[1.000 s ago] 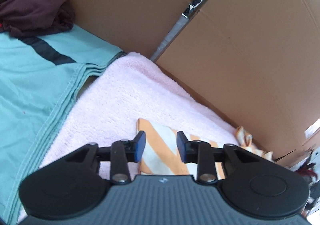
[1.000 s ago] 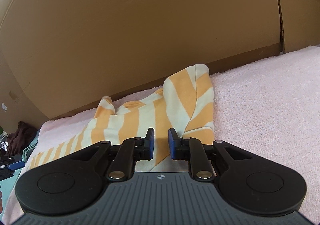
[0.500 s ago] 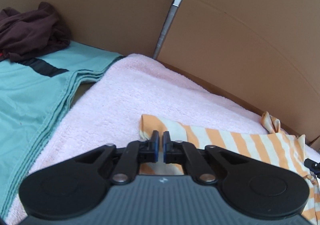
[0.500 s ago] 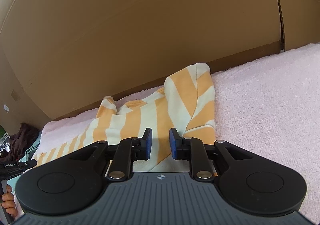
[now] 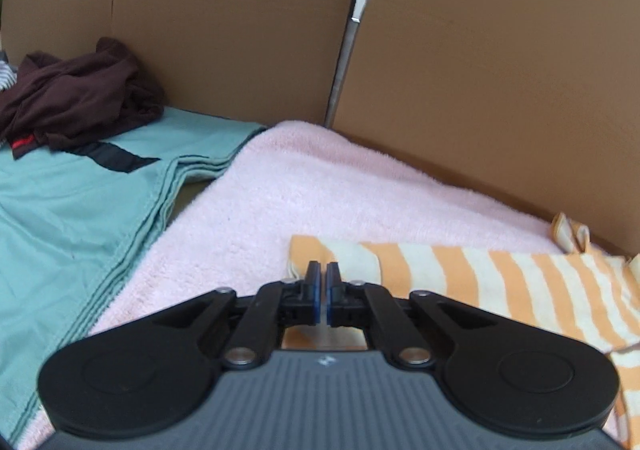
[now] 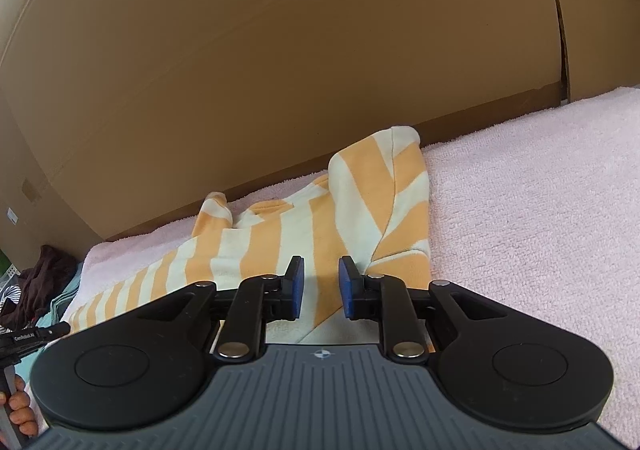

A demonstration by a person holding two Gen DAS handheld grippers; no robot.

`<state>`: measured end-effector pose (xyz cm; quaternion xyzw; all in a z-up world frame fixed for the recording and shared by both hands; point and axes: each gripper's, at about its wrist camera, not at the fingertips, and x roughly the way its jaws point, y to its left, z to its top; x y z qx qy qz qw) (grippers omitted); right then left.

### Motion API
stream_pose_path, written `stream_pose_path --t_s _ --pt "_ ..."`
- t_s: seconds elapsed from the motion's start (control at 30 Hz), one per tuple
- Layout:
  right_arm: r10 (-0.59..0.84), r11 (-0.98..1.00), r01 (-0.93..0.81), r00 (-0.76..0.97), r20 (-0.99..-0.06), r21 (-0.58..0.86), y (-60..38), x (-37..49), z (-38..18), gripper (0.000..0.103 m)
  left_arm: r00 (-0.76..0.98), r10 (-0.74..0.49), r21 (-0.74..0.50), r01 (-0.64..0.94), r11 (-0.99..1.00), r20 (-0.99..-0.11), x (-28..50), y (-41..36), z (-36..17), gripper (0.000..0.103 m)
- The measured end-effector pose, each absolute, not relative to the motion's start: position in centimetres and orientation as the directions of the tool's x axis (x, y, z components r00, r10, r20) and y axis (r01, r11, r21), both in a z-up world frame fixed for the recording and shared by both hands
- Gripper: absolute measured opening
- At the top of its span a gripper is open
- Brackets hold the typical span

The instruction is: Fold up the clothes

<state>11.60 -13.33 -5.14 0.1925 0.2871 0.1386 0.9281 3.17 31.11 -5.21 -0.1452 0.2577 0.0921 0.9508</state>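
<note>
Pinching striped garment [image 5: 500,282] edge, left gripper [image 5: 320,292] jaws near-shut; grip unconfirmed, may slip. Right gripper [image 6: 320,286], 3 o'clock end, jaws narrowly apart.

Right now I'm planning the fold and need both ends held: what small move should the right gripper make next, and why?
Probably close the right gripper on the striped garment. Its jaws stand open over the fabric, while the left gripper looks shut at the garment's other end on the pink towel.
</note>
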Motion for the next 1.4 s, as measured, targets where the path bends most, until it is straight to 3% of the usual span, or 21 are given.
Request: stream_pose_path --t_s 0.17,0.43,0.67,0.7,0.87,1.07,1.1,1.2,1.4 --pt "0.334 0.902 -0.137 0.823 -0.459 0.410 -13.8 12.1 -4.1 0.014 0.842 0.114 -0.217 -0.263 0.940 -0.528 3.4 31.1 -5.5 0.000" --pt "0.273 0.918 -0.056 0.809 -0.522 0.393 -14.3 17.6 -4.0 0.014 0.854 0.226 -0.201 -0.352 0.914 -0.468 2.0 31.2 -4.9 0.000" --pt "0.272 0.906 -0.025 0.798 -0.537 0.422 -14.9 20.2 -4.6 0.007 0.851 0.208 -0.229 -0.352 0.908 -0.482 2.2 31.6 -5.0 0.000" --pt "0.279 0.904 -0.028 0.794 -0.539 0.426 -15.1 19.7 -4.6 0.012 0.851 0.202 -0.235 -0.349 0.907 -0.485 2.2 31.7 -5.0 0.000" --pt "0.312 0.894 -0.043 0.774 -0.550 0.447 -15.9 17.2 -4.5 0.013 0.847 0.180 -0.241 -0.336 0.910 -0.499 2.6 31.7 -5.2 0.000" --pt "0.359 0.877 -0.070 0.752 -0.552 0.474 -17.1 14.0 -4.3 0.008 0.834 0.169 -0.240 -0.336 0.911 -0.525 2.9 31.7 -5.3 0.000" --pt "0.383 0.867 -0.088 0.748 -0.542 0.491 -17.3 13.1 -4.0 0.013 0.835 0.167 -0.244 -0.335 0.910 -0.525 2.9 31.7 -5.3 0.000" --pt "0.499 0.828 -0.206 0.695 -0.519 0.521 -17.0 9.3 -3.0 0.014 0.835 0.162 -0.248 -0.332 0.910 -0.526 2.9 31.8 -5.4 0.000" --pt "0.465 0.883 -0.385 0.648 -0.603 0.267 -12.2 2.4 -3.3 0.014 0.835 0.158 -0.248 -0.329 0.911 -0.527 3.0 31.7 -5.4 0.000"
